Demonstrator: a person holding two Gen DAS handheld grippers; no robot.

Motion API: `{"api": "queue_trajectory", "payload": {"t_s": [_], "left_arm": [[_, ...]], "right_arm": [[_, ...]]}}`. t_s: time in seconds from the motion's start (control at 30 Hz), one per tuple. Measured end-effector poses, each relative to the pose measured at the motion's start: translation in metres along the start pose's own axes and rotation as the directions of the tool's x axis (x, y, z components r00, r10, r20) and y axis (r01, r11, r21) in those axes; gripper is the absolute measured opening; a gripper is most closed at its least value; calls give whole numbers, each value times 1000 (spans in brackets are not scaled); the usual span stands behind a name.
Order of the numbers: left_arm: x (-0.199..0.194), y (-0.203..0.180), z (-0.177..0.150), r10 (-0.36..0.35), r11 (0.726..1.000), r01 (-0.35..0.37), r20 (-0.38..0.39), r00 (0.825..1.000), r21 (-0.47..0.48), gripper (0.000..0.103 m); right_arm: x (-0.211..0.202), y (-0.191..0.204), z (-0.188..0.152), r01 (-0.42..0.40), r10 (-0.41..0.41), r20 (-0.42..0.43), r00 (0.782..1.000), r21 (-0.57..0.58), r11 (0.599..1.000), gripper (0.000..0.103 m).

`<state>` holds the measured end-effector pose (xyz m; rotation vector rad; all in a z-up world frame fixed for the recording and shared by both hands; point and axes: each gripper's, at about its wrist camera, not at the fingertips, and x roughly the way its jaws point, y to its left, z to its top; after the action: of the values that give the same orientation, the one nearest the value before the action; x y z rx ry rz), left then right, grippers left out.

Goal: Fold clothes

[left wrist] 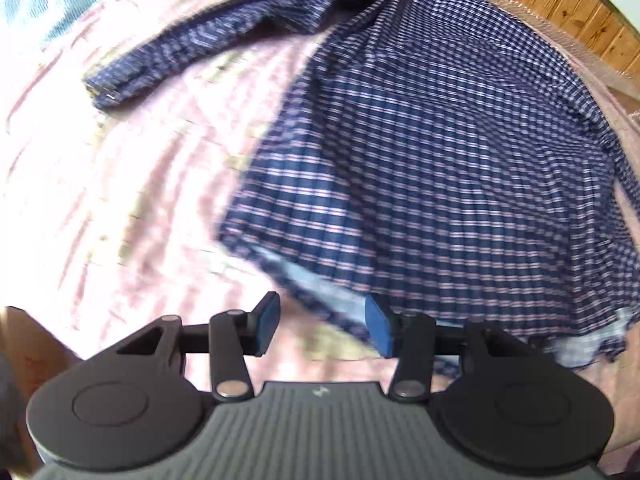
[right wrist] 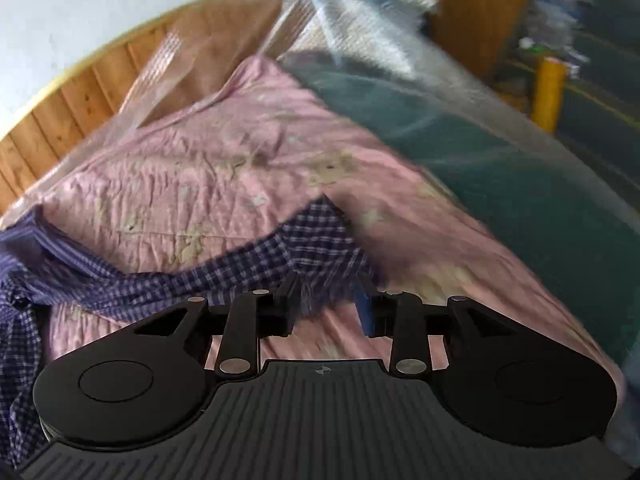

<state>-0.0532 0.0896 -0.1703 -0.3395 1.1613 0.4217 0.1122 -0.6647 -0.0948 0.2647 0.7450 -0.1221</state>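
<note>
A navy checked shirt (left wrist: 440,160) lies spread on a pink quilt (left wrist: 120,184), one sleeve (left wrist: 192,48) stretched out to the far left. My left gripper (left wrist: 322,326) is open, its blue pads either side of the shirt's near hem, not closed on it. In the right wrist view the other sleeve (right wrist: 240,268) of the shirt runs from the left to my right gripper (right wrist: 328,304), which is open with the cuff end lying between its fingers. The view is blurred.
The pink quilt (right wrist: 200,168) covers a bed. A wooden headboard (right wrist: 72,92) stands at the back. A green mattress under clear plastic (right wrist: 460,144) runs along the right edge. A yellow post (right wrist: 550,92) stands on the floor beyond.
</note>
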Motion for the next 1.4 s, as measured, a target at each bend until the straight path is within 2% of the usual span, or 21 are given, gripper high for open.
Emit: {"api": "queue_trajectory", "payload": {"t_s": [0.03,0.13,0.2,0.27,0.37,0.43,0.47,0.53,0.63,0.7,0.73,0.77,0.8,0.83,0.87,0.9,1.03,1.1,1.23,1.3,1.4], "left_arm": [[-2,3,0,13,1000,-13,8,1000,22,53],[-4,8,0,26,993,-29,26,999,117,57],[-4,9,0,31,982,-37,35,999,187,57],[-4,11,1,35,966,-45,45,998,256,59],[-3,8,3,7,954,-33,88,996,297,68],[-3,6,5,-15,947,-24,118,993,322,69],[-3,5,6,-26,942,-20,133,991,334,69],[-2,3,8,-48,934,-13,161,986,358,69],[1,4,16,-79,935,8,185,980,356,68],[-6,16,21,-115,948,51,190,975,313,65],[-10,21,24,-133,954,72,193,972,291,59],[-14,27,27,-150,959,94,197,969,269,39],[-18,33,29,-168,962,116,201,965,247,27],[-21,39,32,-185,965,138,205,961,225,2],[-25,45,35,-202,966,160,210,957,203,2],[-29,51,37,-219,967,182,215,952,181,2],[-44,74,48,-284,959,269,239,929,93,2],[-52,86,53,-315,949,312,253,915,49,2],[-28,104,47,-252,967,256,160,955,-7,2],[-14,112,44,-217,975,221,107,970,-31,2],[1,117,39,-167,985,169,59,984,-25,3]], "right_arm": [[-12,8,-10,-23,23,8,1000,-17,1000,48],[-38,51,-46,-166,163,-31,986,-141,976,50],[-45,95,-76,-334,306,-142,942,-270,903,51],[-48,141,-109,-452,387,-238,891,-393,801,65],[-51,195,-144,-521,419,-310,853,-486,702,69],[-48,220,-162,-529,407,-339,848,-542,653,69],[-47,230,-169,-514,387,-339,858,-575,637,69],[-44,243,-177,-446,316,-314,895,-635,631,69],[-41,253,-178,-335,232,-242,942,-655,677,69],[-34,258,-180,-322,200,-257,945,-646,692,66],[-30,261,-183,-317,181,-270,946,-650,690,59],[-28,264,-186,-317,168,-281,945,-658,683,54],[-29,266,-187,-324,174,-285,943,-655,683,45],[-33,266,-187,-332,189,-282,941,-645,688,20],[-36,267,-186,-330,198,-270,942,-638,696,4],[-40,268,-185,-311,198,-244,949,-636,706,0],[-85,264,-159,-302,249,-174,953,-610,733,0],[-110,260,-147,-326,275,-181,944,-613,720,0],[-114,248,-161,-350,201,-293,935,-656,669,0],[-104,242,-180,-346,136,-347,928,-665,662,0],[-96,239,-202,-368,88,-424,901,-642,673,0]]}}
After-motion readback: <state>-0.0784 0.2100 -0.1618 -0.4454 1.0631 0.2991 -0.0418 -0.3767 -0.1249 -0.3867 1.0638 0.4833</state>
